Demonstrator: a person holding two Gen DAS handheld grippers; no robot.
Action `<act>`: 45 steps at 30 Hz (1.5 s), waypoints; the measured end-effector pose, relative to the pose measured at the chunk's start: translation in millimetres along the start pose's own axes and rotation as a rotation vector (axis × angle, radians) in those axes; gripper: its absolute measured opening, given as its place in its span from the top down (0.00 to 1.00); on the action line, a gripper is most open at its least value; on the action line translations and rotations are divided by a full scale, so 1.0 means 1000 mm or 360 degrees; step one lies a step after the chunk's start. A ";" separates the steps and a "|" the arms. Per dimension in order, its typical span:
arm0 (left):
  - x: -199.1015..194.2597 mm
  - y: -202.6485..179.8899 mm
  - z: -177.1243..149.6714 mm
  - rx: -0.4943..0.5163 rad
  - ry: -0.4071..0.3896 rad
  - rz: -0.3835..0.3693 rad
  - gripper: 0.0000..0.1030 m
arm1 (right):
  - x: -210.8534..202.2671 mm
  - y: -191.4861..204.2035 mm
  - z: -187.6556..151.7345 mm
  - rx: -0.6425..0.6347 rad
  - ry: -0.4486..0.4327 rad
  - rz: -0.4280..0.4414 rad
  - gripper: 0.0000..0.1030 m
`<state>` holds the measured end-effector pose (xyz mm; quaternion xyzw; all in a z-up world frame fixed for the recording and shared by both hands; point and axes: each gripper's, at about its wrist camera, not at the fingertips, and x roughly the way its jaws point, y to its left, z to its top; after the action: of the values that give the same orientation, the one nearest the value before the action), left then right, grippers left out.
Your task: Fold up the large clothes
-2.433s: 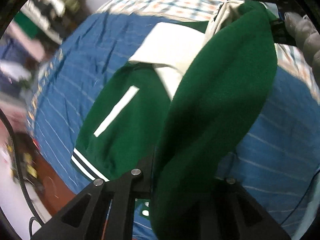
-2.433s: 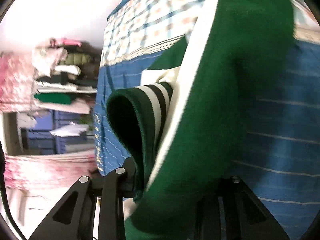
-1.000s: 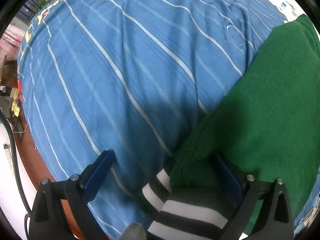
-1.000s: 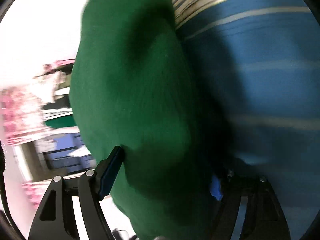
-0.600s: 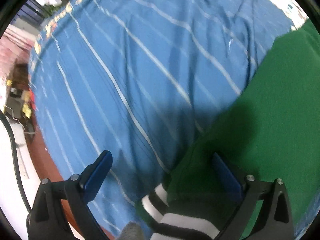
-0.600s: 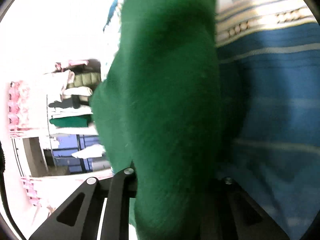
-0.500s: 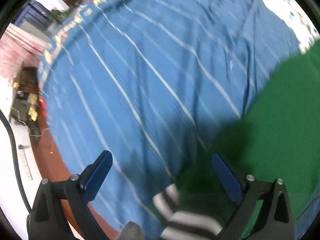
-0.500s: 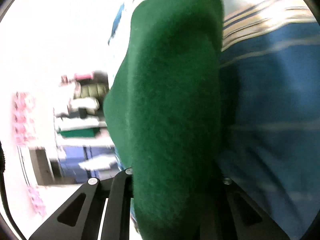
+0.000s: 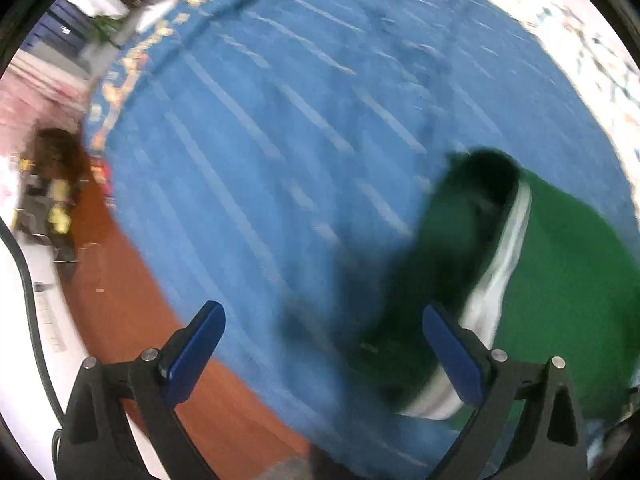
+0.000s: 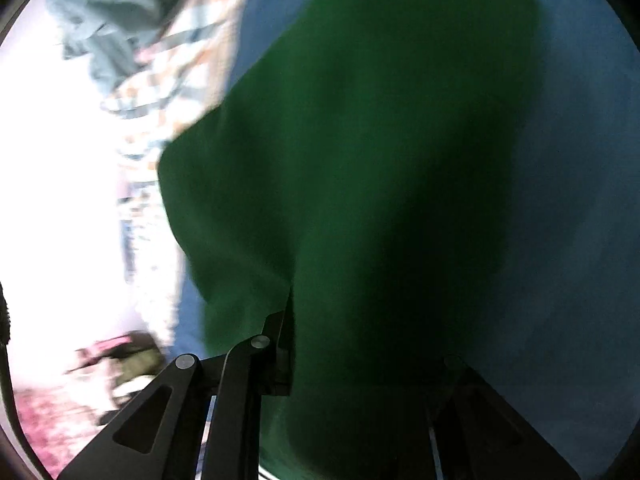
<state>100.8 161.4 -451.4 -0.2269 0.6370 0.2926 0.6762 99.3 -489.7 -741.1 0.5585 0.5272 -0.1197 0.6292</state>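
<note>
The bed [image 9: 280, 128], under a blue sheet with thin pale stripes, filled most of both views, with a checked cover [image 10: 176, 60] at its far end. On it lay the green jacket [image 9: 568, 280], bunched toward the bed's near edge on the left gripper's right side, its white-and-dark striped trim [image 9: 500, 264] showing along a fold line. In the right wrist view the same green cloth [image 10: 380, 180] hung across nearly the whole frame.

The left gripper [image 9: 324, 344] was spread wide with nothing between its blue-padded fingers [image 9: 192, 352], pointing at bare sheet just beside the jacket. The right gripper [image 10: 360, 360] was closed down on the jacket cloth, which draped over and hid its far finger.

As a judgement, the fold was partly made: the jacket looked doubled over itself, yet one end was lifted off the bed, so laying it flat, squaring the edges and any final fold remained.

Beyond the bed's edge lay reddish-brown floor [image 9: 132, 304] with blurred clutter [image 9: 52, 184] and a dark cable [image 9: 28, 280]; a pale garment [image 10: 100, 20] rested past the checked cover. Nothing obstructed the sheet, though motion blur and the hanging cloth hid the jacket's exact outline.
</note>
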 end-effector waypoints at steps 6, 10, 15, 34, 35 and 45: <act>0.035 -0.092 0.038 0.0244 -0.0037 -0.0193 0.03 | -0.001 -0.021 -0.002 -0.0037 0.0173 -0.0122 0.66; 0.077 -0.128 0.074 0.0364 -0.0021 -0.0236 0.72 | -0.009 -0.011 -0.010 -0.0209 0.0281 -0.0184 0.63; 0.056 -0.144 0.084 0.0431 -0.0166 -0.0288 0.94 | -0.033 0.008 -0.011 -0.0481 0.0232 -0.0218 0.56; 0.081 -0.133 0.107 0.0462 -0.0027 -0.0350 0.86 | 0.023 0.171 0.043 -0.1326 0.0186 -0.0735 0.73; 0.080 -0.133 0.106 0.0457 -0.0011 -0.0365 0.86 | 0.049 0.165 0.058 -0.1246 0.0221 -0.0791 0.73; -0.011 -0.050 0.082 0.0201 -0.0119 -0.0494 0.19 | 0.072 0.184 0.045 -0.1362 0.0284 -0.0988 0.72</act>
<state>194.6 179.9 -437.2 -0.2684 0.5858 0.1522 0.7494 289.2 -431.7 -701.1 0.0779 0.7206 -0.0266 0.6884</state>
